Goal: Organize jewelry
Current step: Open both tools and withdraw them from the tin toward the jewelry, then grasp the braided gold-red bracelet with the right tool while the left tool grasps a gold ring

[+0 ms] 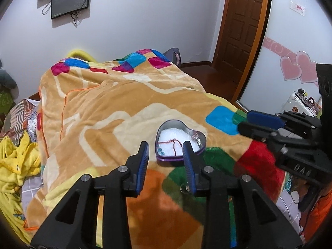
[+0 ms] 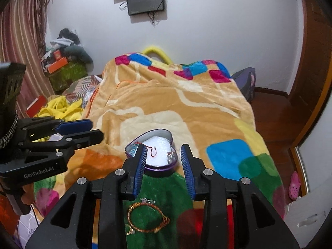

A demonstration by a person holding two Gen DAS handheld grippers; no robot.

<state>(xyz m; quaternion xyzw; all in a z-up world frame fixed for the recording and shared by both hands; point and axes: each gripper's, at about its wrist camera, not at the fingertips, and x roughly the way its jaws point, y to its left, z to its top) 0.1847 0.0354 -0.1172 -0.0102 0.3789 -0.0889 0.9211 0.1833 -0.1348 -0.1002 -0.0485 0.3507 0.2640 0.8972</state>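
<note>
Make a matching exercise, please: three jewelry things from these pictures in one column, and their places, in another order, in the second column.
Things:
1. red string
2. orange bracelet
3. heart-shaped tin

Places:
A. on the green patch of the blanket, outside the tin
B. on the blanket, beyond both claws
C. inside the tin, on its white filling

Pairs: 1-C, 2-A, 3-B

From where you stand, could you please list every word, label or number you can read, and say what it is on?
"GenRobot.AI": on the black body of the left tool, seen from the right wrist view.
Embossed letters on the body of the right tool: too blurred to read.
Red print on the white wall sign: too small to read.
Stickers on the white case: unreadable.
</note>
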